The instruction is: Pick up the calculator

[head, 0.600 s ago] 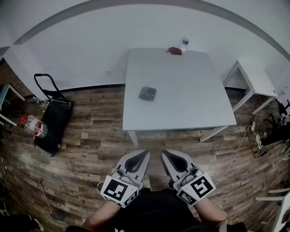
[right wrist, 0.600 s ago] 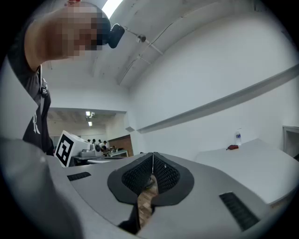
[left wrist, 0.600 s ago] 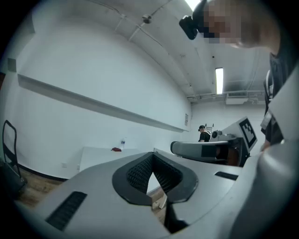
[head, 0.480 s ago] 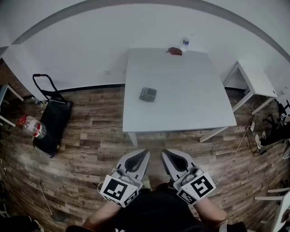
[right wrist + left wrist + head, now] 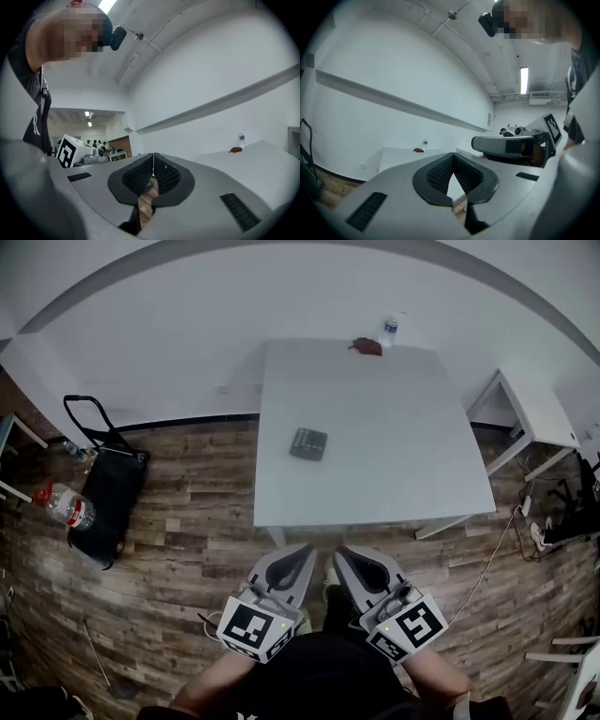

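A dark calculator (image 5: 307, 442) lies flat on the white table (image 5: 394, 474), near the table's left edge. Both grippers hang close to the person's body, well short of the table's near edge and over the wooden floor. My left gripper (image 5: 307, 550) (image 5: 453, 156) is shut with nothing between its jaws. My right gripper (image 5: 338, 554) (image 5: 153, 157) is shut too and holds nothing. Neither gripper view shows the calculator.
A water bottle (image 5: 389, 329) and a small red object (image 5: 367, 346) stand at the table's far edge. A black trolley bag (image 5: 112, 488) and a large bottle (image 5: 67, 506) sit on the floor at the left. A second white table (image 5: 544, 409) stands at the right.
The view has shifted a little toward the table, which now sits slightly lower and nearer in the head view. Both grippers stay shut and side by side.
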The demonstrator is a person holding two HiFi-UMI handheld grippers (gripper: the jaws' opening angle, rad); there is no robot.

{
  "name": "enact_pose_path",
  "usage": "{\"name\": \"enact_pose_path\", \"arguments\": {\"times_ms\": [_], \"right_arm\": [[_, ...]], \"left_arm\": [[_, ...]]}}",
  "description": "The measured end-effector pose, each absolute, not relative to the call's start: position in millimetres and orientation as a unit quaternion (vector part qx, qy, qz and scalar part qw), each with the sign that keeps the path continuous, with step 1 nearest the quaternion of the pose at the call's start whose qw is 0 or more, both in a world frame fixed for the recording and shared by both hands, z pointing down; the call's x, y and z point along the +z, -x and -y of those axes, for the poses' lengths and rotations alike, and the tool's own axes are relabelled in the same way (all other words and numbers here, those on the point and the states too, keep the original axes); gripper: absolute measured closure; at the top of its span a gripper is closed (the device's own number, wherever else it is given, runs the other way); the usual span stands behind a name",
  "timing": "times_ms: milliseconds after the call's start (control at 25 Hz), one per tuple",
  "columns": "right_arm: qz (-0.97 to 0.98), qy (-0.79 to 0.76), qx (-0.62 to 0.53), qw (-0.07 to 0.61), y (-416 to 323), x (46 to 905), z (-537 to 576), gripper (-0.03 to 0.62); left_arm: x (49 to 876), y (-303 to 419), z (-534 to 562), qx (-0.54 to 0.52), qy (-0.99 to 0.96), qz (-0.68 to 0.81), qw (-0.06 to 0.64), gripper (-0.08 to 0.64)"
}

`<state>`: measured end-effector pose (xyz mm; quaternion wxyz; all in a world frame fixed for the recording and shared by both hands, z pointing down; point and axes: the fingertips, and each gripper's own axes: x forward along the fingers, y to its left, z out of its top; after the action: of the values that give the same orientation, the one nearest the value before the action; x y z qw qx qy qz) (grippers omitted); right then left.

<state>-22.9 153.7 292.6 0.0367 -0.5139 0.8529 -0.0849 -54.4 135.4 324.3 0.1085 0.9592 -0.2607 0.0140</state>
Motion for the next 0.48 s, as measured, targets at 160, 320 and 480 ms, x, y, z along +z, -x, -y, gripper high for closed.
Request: {"name": "enact_pose_path", "arguments": {"times_ms": [160,320,480], "right_arm": [[-0.86,0.502,-0.088,0.036,9.7,295.6,-123.1,0.577],[-0.869,0.486,-0.086,0.038,-13.6,298.1,-85.3,0.577],[-0.881,0.464,-0.091,0.022,-36.2,309.5,-42.6,0.577]], "left_arm": [[337.1,37.2,-101.0,0.025,-0.954,0.275,0.118,0.555],[359.7,14.0,-55.0,0.033,-0.945,0.294,0.137,0.555],[391.6,-4.3,0.4,0.051,-0.928,0.331,0.161,0.555]]}}
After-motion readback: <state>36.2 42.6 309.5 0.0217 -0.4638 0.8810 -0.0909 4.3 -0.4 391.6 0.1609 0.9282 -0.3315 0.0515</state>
